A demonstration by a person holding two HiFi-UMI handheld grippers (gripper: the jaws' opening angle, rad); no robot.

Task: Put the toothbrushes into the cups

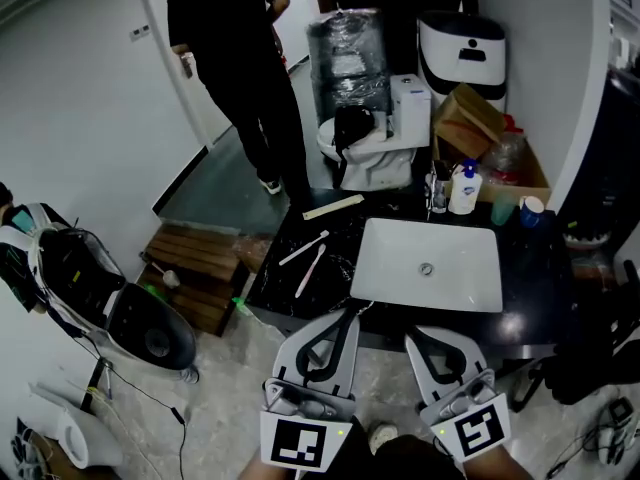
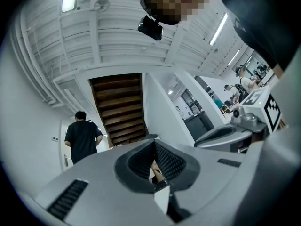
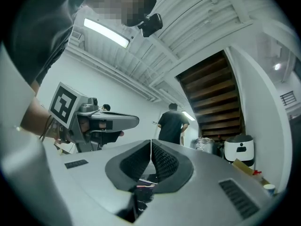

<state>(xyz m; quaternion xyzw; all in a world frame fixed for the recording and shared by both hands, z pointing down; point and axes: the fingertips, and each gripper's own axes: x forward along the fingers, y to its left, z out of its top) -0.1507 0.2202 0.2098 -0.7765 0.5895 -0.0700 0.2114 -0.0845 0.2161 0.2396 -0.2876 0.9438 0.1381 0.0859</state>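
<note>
Looking down from your head, you hold two grippers low in the frame, the left gripper (image 1: 349, 314) and the right gripper (image 1: 413, 337), both short of a black counter (image 1: 535, 268). Each has its jaws pressed together with nothing between them.

Two toothbrushes (image 1: 304, 249) lie side by side on the counter's left part, just beside one white sink (image 1: 430, 263) and well apart from both grippers. Two cups (image 1: 503, 212) stand at the counter's back right corner, on the far side of the sink from the toothbrushes. One person in black (image 1: 240, 58) stands beyond the counter.

Only the head view shows the toothbrushes, cups and sink. The left gripper view and the right gripper view tilt upward: each shows its own closed jaws, the other gripper at the side, the standing person, and a wooden staircase (image 2: 117, 107) overhead.
</note>
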